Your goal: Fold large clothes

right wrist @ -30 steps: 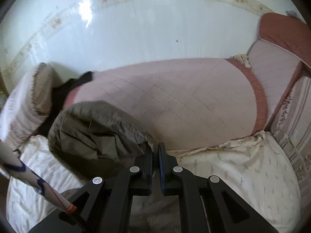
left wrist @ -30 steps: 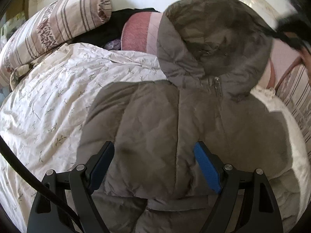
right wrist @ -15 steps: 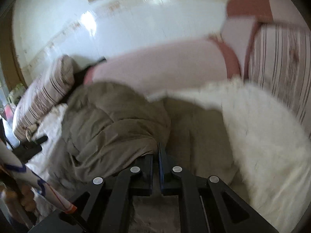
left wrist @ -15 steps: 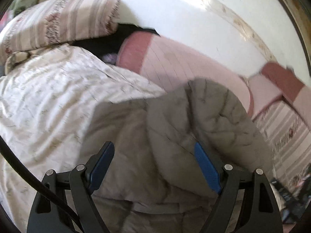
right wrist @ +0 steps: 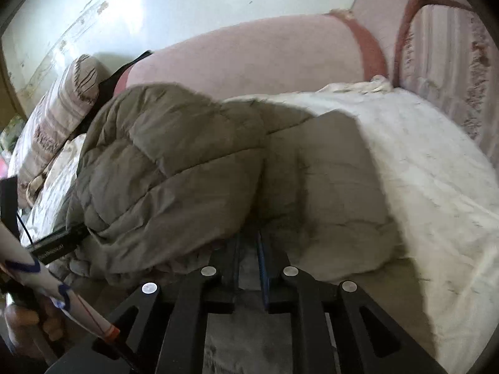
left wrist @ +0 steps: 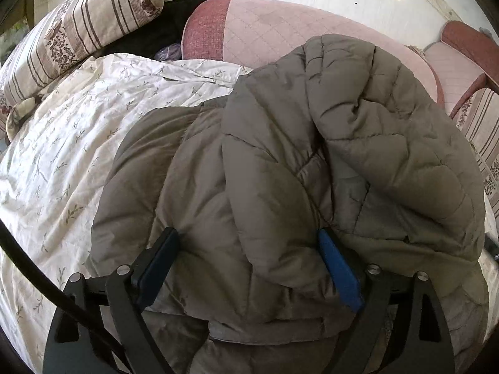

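Observation:
A grey-brown quilted hooded jacket lies on the white floral bedspread. Its hood is folded down over the jacket's body. My left gripper is open, its blue pads either side of the jacket's lower part, just above the fabric. In the right wrist view the jacket fills the middle. My right gripper is shut on a fold of the jacket at the hood's edge, low near the bed.
A long pink bolster lies against the white wall behind the jacket. A striped pillow is at the far left, with dark clothing beside it. Striped cushions stand at the right. The left gripper's body shows at the right view's left edge.
My right gripper has carried the hood from upright near the wall down and forward over the jacket's body. The left gripper stayed open over the jacket's lower part.

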`<state>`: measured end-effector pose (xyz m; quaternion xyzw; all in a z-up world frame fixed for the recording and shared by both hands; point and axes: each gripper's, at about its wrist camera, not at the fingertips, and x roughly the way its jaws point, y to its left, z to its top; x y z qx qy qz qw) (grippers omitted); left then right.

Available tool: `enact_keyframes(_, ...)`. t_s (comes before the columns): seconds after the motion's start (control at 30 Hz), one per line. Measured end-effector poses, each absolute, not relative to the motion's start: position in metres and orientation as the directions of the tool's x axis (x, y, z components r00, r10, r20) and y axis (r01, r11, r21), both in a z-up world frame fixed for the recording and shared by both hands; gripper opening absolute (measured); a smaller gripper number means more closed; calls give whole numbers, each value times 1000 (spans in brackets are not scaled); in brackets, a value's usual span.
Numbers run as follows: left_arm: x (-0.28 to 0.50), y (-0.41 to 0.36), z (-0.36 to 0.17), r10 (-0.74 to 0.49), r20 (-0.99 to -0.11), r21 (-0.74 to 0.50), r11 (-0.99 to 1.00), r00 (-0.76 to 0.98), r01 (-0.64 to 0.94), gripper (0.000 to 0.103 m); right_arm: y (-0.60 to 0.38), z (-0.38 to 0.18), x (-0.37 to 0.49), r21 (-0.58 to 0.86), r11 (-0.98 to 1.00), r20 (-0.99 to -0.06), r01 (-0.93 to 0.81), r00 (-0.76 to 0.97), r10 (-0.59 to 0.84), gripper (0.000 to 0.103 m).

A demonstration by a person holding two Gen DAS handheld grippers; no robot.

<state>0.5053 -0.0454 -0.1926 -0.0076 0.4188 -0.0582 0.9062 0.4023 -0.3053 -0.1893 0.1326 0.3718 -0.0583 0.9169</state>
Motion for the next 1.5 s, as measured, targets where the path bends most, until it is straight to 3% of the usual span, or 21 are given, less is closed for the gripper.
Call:
enact_keyframes(0.1,506,-44,-194,-108,-758,-61,994,644,96,90,-304,-160,386,185,958,-588,220,806,-71,13)
enact_keyframes(0.17,508,-42,-194,-107,-757,-59,994,645,95,90,-297,-148,383,200,966,-513,164,857,-39,24)
enact_keyframes(0.2,508,-42,-194,-106,-756,-58,994,646,95,90,-294,-147,387,210,969,-495,133,869,-12,37)
enact_keyframes(0.23,508,-42,-194,-105,-755,-56,994,647,95,90,-291,-149,394,223,968,-489,113,872,11,39)
enact_keyframes(0.33,506,-44,-195,-100,-753,-49,994,650,96,90,-290,-171,418,272,957,-534,102,843,62,39)
enact_keyframes(0.47,505,-45,-196,-97,-751,-44,994,653,98,91,-290,-210,450,257,957,-673,131,736,80,39)
enact_keyframes(0.63,499,-41,-190,-116,-736,-67,993,666,98,90,-283,-224,454,201,972,-712,125,699,57,39)
enact_keyframes(0.9,469,-53,-153,-234,-601,-127,972,764,197,89,-279,-223,449,199,972,-716,123,696,58,39)
enact_keyframes(1.1,483,-83,-190,-122,-725,25,979,678,204,91,-279,-222,450,197,973,-718,119,693,61,39)
enact_keyframes(1.23,485,-79,-189,-130,-729,6,980,672,197,92,-281,-208,444,214,969,-695,125,716,61,38)
enact_keyframes(1.3,484,-78,-191,-129,-729,6,981,673,195,92,-279,-195,437,219,970,-644,108,763,61,32)
enact_keyframes(1.43,484,-78,-192,-125,-726,11,981,676,194,92,-261,-176,426,229,973,-542,6,831,122,30)
enact_keyframes(1.5,483,-78,-191,-125,-726,12,981,677,194,92,-249,-184,433,255,966,-563,-46,805,187,30)
